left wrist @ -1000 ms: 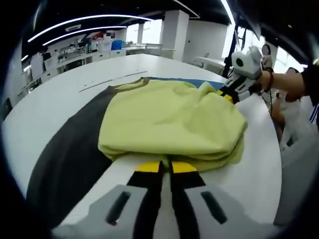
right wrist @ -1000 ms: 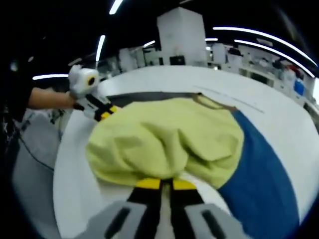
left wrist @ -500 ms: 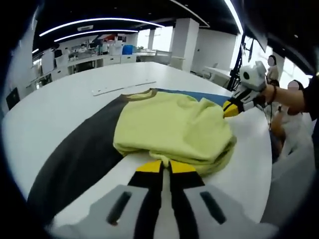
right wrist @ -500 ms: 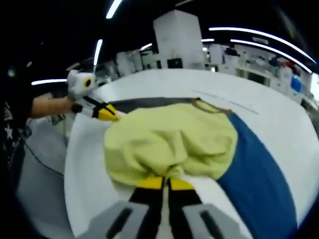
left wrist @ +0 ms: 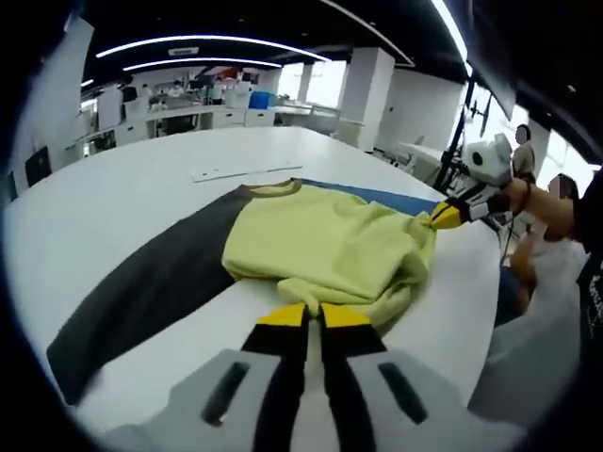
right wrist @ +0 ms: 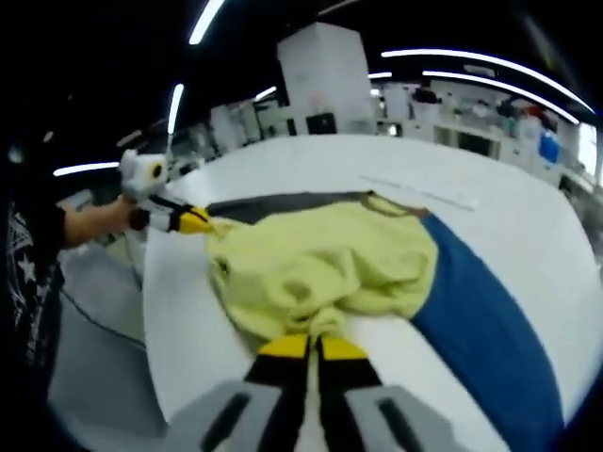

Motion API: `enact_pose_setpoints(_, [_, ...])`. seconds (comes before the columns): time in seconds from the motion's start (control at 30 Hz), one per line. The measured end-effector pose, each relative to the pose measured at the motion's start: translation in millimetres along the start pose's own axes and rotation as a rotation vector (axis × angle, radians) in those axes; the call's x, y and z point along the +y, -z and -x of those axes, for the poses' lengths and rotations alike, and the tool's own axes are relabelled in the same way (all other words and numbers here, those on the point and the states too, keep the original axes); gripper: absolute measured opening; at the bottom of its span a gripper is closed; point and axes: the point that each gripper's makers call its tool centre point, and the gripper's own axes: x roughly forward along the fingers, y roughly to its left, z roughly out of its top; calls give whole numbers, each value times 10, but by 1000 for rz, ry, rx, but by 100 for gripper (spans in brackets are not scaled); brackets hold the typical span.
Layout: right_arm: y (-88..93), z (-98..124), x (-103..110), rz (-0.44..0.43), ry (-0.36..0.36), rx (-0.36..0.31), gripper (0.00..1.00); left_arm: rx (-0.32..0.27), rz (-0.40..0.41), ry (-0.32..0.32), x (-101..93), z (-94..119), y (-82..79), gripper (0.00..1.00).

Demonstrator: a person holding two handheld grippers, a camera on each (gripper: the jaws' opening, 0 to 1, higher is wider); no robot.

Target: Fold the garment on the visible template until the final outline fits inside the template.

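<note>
A yellow-green garment (left wrist: 320, 247) lies bunched on a template mat that is dark grey (left wrist: 141, 287) on one half and blue (left wrist: 400, 198) on the other. My left gripper (left wrist: 311, 315) is shut on the garment's near edge. My right gripper (left wrist: 443, 217) comes in from the right, shut on a corner of the cloth. In the right gripper view the garment (right wrist: 320, 264) covers the seam between the blue half (right wrist: 480, 320) and the grey half (right wrist: 283, 201). The right gripper (right wrist: 311, 345) is shut on the near fold. The left gripper (right wrist: 200, 224) pinches the cloth's far left corner.
The mat rests on a large white table (left wrist: 104, 202). A thin pale strip (left wrist: 231, 172) lies on it beyond the collar. The table's rim runs close behind both grippers. A person's arm (left wrist: 556, 202) reaches in at the right; desks and a pillar stand at the back.
The garment has drawn together into a narrower, more crumpled heap. Both cameras have pulled back and up, and each view's other gripper sits farther off, still holding its corner.
</note>
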Motion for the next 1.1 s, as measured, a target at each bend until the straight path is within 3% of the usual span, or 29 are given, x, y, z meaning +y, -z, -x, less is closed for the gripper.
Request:
enact_pose_setpoints(0.07, [33, 26, 13, -61, 3, 3, 0, 24, 18, -16, 6, 32, 53, 1])
enact_pose_setpoints(0.3, [111, 82, 110, -152, 15, 2, 0, 33, 114, -36, 4, 141, 163, 1])
enact_pose_setpoints(0.53, [224, 122, 202, -218, 30, 20, 0, 54, 148, -40, -56, 207, 260, 1])
enact_pose_setpoints(0.67, [294, 118, 251, -225, 36, 31, 0, 83, 186, -57, -87, 245, 349, 1])
enact_pose_setpoints(0.9, [551, 82, 241, -233, 114, 120, 0, 155, 219, -73, -152, 247, 602, 1])
enact_pose_setpoints(1.1, [670, 32, 256, -263, 137, 140, 0, 176, 224, -102, -106, 238, 742, 2])
